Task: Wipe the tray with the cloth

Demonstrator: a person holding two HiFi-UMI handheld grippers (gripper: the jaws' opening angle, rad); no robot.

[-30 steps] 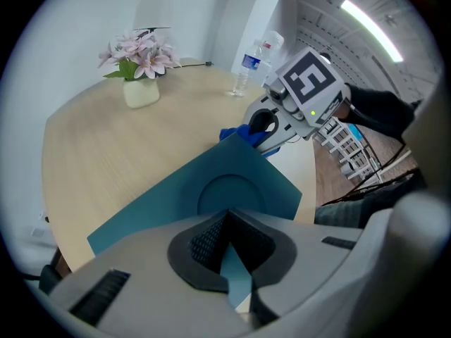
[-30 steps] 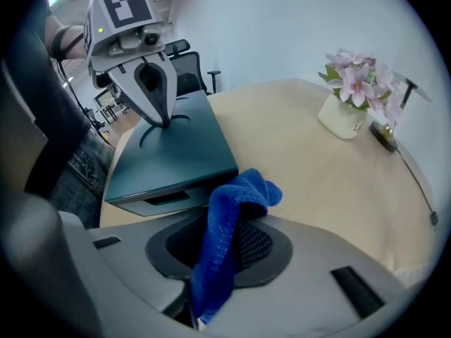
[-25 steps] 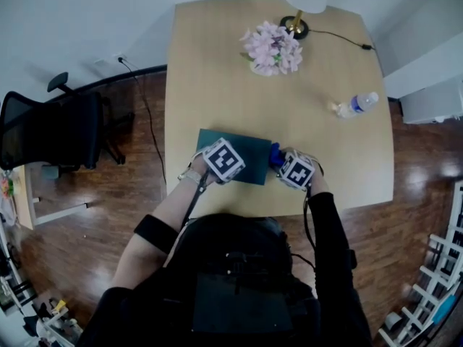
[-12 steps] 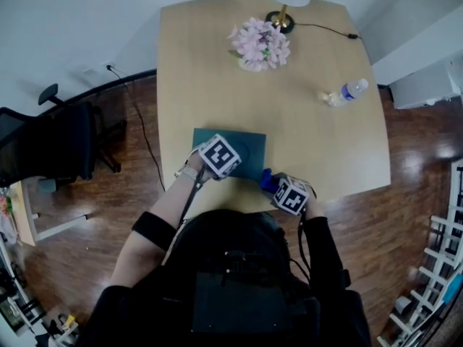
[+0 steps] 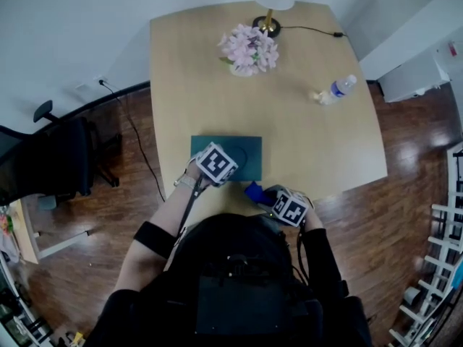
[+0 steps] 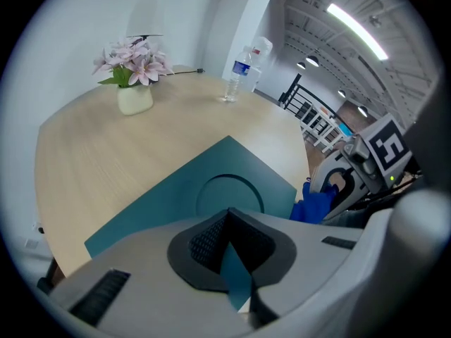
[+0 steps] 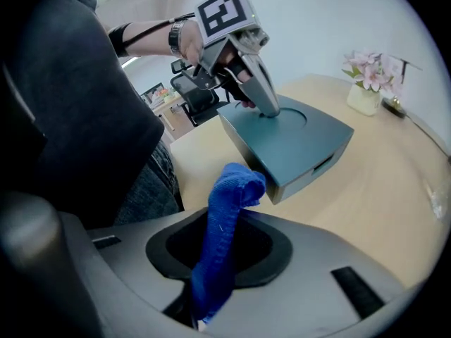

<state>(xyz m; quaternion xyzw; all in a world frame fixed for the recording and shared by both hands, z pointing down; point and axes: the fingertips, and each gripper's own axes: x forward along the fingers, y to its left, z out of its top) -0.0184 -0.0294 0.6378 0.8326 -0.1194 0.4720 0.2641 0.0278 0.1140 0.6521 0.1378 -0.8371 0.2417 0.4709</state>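
Observation:
The teal tray (image 5: pixel 242 149) lies flat near the table's front edge, with a round recess in its top (image 6: pixel 229 189). My left gripper (image 5: pixel 223 166) is shut on the tray's near edge, and a teal strip shows between its jaws (image 6: pixel 236 277). My right gripper (image 5: pixel 266 198) hovers at the table's front edge, just off the tray's near right corner. It is shut on a blue cloth (image 7: pixel 224 231) that sticks up out of its jaws. The cloth (image 5: pixel 254 191) does not touch the tray (image 7: pixel 296 136).
A vase of pink flowers (image 5: pixel 248 49) and a lamp base (image 5: pixel 268 26) stand at the table's far end. A water bottle (image 5: pixel 334 90) lies at the right. An office chair (image 5: pixel 51 161) stands on the floor to the left.
My right gripper has drawn back with the cloth from beside the tray's right edge toward the table's front edge. The left gripper has stayed on the tray.

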